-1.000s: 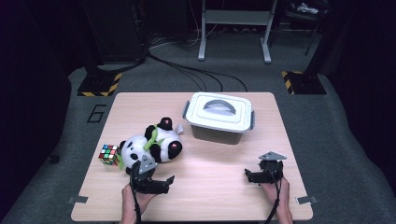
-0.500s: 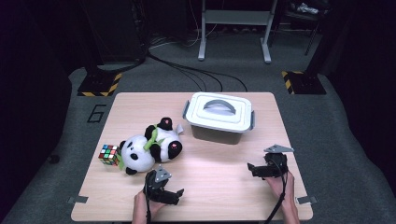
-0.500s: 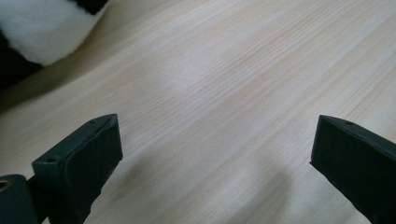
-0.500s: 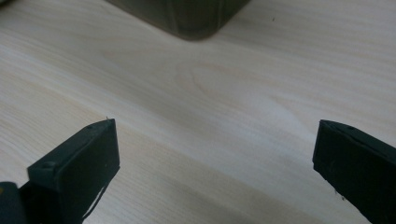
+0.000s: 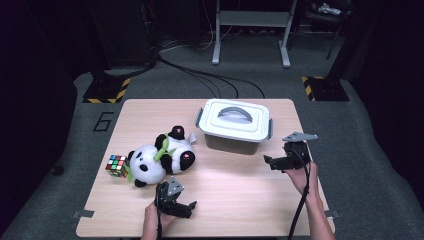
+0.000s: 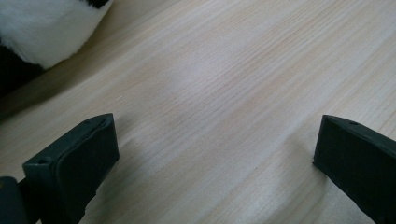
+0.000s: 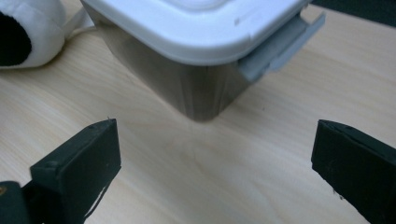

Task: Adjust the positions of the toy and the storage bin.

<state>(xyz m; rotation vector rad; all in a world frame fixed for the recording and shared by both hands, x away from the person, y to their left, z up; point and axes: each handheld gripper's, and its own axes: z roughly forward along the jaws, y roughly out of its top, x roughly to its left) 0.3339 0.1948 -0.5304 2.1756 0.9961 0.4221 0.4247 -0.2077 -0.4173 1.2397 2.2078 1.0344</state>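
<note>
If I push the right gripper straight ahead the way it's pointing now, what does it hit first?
Most likely the near corner of the lidded container. The right gripper, jaws wide open with nothing between them, aims at it across bare table; depth is uncertain.

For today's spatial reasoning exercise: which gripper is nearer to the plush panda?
Left. The left gripper sits just in front of the plush panda; the right gripper is farther off, beside the lidded container.
</note>
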